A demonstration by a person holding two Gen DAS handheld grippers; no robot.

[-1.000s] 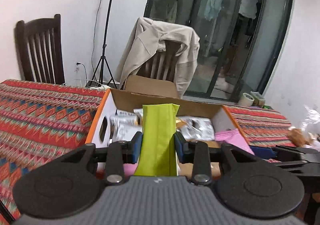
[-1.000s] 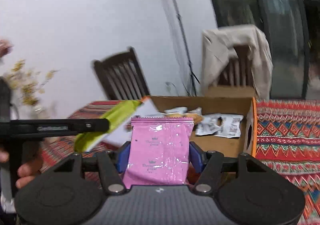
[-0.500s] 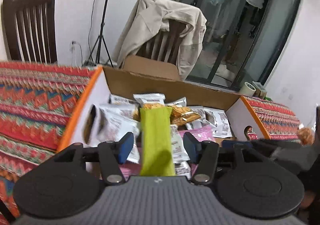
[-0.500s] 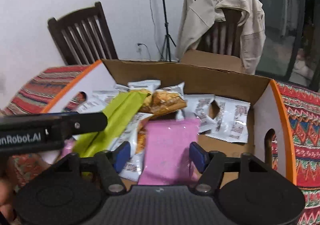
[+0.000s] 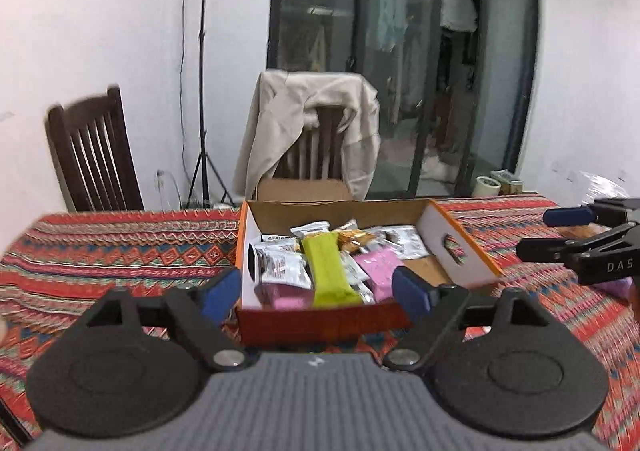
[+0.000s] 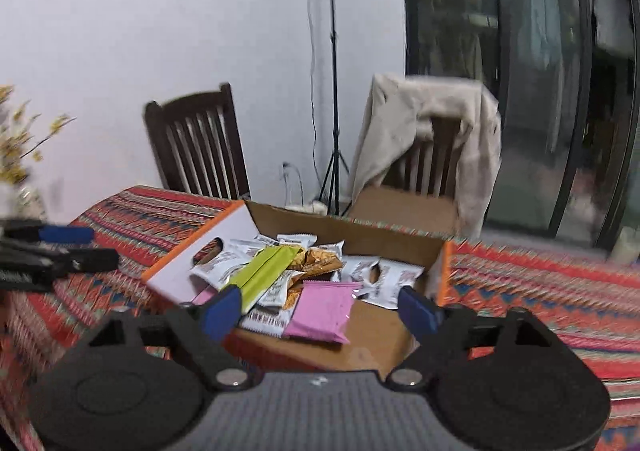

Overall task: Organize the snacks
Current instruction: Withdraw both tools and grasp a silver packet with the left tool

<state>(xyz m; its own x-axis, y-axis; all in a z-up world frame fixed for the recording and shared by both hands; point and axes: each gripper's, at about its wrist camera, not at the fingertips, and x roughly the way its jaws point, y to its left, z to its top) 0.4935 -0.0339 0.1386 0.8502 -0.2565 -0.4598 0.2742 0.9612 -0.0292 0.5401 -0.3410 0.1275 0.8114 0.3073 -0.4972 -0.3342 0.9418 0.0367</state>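
An open cardboard box (image 5: 460,247) (image 6: 394,241) with orange-edged white ends stands on the patterned tablecloth. Inside lie a green snack packet (image 5: 328,271) (image 6: 262,271), a pink packet (image 5: 380,267) (image 6: 322,311) and several white and orange packets. My left gripper (image 5: 316,293) is in front of the box and apart from it, its jaws opening with nothing between them. My right gripper (image 6: 318,311) is also in front of the box, jaws opening and empty; the pink packet lies in the box beyond the pads. Each gripper shows at the edge of the other's view.
The red patterned tablecloth (image 5: 120,255) (image 6: 540,291) covers the table around the box. Behind stand a dark wooden chair (image 5: 94,159) (image 6: 200,147), a chair draped with a beige jacket (image 5: 316,135) (image 6: 428,139), a light stand (image 5: 202,91) and glass doors. Dried flowers (image 6: 16,139) stand far left.
Both grippers let go of their packets: the green and the pink now lie in the box. Both grippers opened wide and pulled back and up from the box.
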